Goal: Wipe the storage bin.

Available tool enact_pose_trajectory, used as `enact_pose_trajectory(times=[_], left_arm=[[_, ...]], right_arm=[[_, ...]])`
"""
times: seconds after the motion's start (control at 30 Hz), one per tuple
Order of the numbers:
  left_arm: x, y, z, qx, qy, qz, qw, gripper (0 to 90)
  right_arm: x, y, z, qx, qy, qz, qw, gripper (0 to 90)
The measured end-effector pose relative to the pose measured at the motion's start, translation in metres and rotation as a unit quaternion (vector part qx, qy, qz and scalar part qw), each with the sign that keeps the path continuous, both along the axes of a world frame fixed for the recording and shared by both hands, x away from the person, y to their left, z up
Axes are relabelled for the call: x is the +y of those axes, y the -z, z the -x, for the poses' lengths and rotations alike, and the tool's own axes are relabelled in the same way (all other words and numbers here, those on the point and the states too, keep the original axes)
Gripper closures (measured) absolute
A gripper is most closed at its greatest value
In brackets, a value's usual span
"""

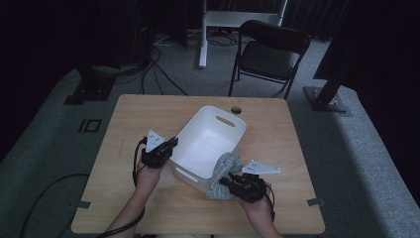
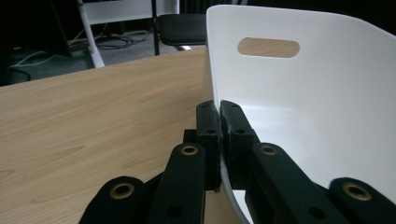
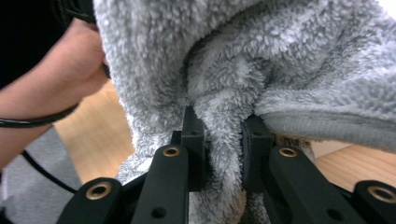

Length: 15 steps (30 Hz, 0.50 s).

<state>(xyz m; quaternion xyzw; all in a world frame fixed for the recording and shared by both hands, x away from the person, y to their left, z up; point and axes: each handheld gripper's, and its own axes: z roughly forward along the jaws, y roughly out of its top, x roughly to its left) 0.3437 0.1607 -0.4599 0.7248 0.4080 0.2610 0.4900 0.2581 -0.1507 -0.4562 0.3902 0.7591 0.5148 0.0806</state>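
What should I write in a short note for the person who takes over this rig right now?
Left gripper: jaws shut on the side wall of the white bin, steadying it on the table.
Right gripper: jaws shut on a fold of the grey fleece cloth, which hangs at the bin's near right corner.
Done: bin gripped, cloth picked up.
Left: probably put the cloth in the bin, then release both.

Left tool (image 1: 173,142) clamped, right tool (image 1: 224,181) pinched, both forearms low.
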Motion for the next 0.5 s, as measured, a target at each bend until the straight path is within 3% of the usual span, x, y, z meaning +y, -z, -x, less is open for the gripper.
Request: enact_pose_trajectory(times=[0.2, 0.5], left_arm=[[0.002, 0.001, 0.000, -0.003, 0.013, 0.001, 0.9999, 87.1], [0.002, 0.001, 0.000, -0.001, 0.015, 0.002, 0.9999, 86.9]], right_arm=[[0.004, 0.010, -0.004, 0.001, 0.010, 0.029, 0.9995, 76.0], [0.004, 0.023, -0.013, 0.020, 0.021, 0.044, 0.9986, 76.0]])
